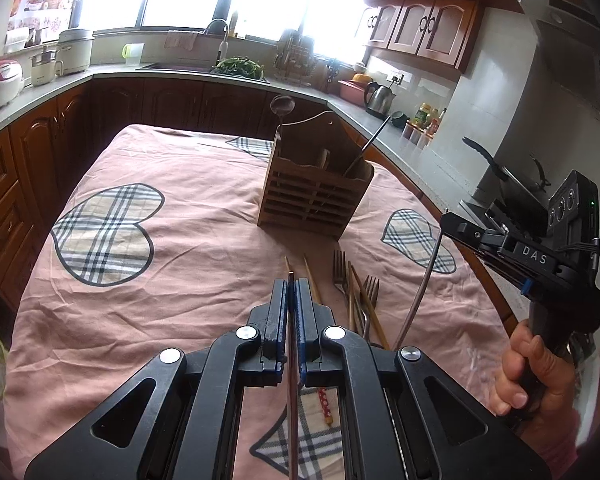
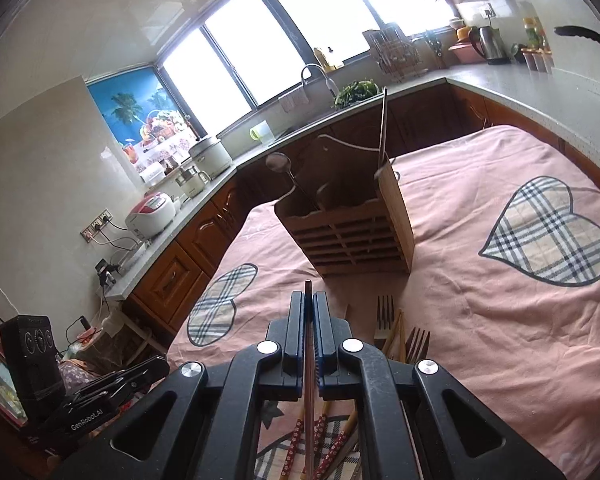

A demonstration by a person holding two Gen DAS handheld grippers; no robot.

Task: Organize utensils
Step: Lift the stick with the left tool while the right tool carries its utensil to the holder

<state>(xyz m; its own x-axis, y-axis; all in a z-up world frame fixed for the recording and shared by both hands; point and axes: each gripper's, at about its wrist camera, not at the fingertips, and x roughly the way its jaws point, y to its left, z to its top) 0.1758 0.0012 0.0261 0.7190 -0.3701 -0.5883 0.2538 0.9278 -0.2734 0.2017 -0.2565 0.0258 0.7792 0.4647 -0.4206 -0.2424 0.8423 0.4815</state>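
A slatted wooden utensil holder stands on the pink cloth; it also shows in the right wrist view. A ladle and a long metal utensil stand in it. My left gripper is shut on a thin utensil handle that runs back between the pads. My right gripper is shut on a thin metal utensil handle; in the left wrist view it holds a long metal rod hanging down. Forks and chopsticks lie on the cloth just ahead.
The table wears a pink cloth with plaid hearts. Patterned chopsticks lie under my right gripper. Kitchen counters with a kettle, rice cookers and a sink surround the table.
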